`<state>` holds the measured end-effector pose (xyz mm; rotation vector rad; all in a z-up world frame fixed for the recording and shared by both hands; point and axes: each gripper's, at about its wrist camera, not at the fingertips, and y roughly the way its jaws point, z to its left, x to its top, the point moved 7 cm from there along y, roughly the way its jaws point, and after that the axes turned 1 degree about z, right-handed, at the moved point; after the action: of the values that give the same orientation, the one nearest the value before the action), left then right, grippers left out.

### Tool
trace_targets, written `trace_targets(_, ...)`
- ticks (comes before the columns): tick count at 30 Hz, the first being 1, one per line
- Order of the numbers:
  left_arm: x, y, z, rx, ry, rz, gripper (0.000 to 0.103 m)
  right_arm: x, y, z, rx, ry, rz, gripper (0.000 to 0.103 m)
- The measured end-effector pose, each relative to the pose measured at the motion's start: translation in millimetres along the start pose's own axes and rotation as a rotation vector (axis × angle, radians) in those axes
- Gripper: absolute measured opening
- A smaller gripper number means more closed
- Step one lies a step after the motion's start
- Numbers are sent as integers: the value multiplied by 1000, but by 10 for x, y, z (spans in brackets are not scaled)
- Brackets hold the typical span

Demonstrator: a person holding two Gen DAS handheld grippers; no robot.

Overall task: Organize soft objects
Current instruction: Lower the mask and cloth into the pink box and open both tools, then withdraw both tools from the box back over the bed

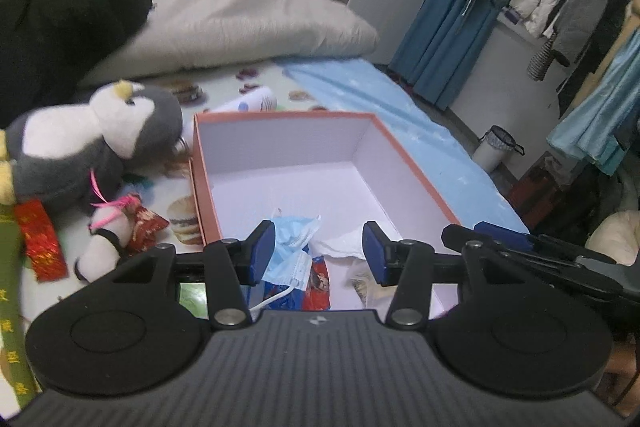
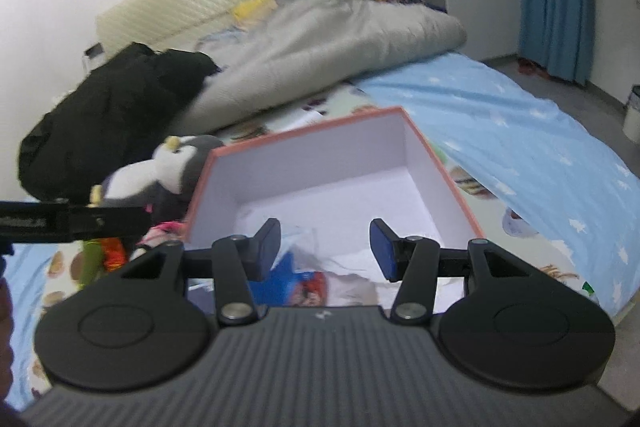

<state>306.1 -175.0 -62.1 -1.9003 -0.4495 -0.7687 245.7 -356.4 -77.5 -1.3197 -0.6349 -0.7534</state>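
Over the open box on the bed, both grippers hung with nothing between their pads.

The left gripper (image 1: 318, 253) and right gripper (image 2: 325, 250) stood parted above the pink-rimmed box (image 1: 412, 163). Inside it lay a blue face mask (image 1: 294, 241), white crumpled paper (image 1: 344, 247) and a colourful packet (image 1: 318, 285). A plush penguin (image 1: 96, 143) lay on the sheet, just left of the box.

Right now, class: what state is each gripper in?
Left gripper: open, holding nothing.
Right gripper: open, holding nothing.
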Motion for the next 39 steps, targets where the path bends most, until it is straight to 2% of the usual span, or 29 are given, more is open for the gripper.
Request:
trace_targets(5, -79, -294, -37, 1, 28, -46, 57, -32, -239, 133, 29, 2, -38, 52)
trace_targets(10, -271, -524, 22, -3, 11, -74, 59, -134, -406, 290, 52, 6, -68, 52)
trace_targets(18, -542, -849, 212, 60, -15, -126, 59, -406, -508, 614, 138, -26, -30, 52)
trace_targets(29, -991, -1277, 528, 125, -51, -127, 59, -658, -688, 973, 191, -72, -14, 53)
trace_targets(33, -1156, -1458, 624, 159, -33, -128, 59, -832, -722, 1114, 206, -79, 9, 53)
trace_targets(39, -1407, -1739, 859, 194, -98, -143, 59, -1097, -784, 1346, 246, -83, 44, 53)
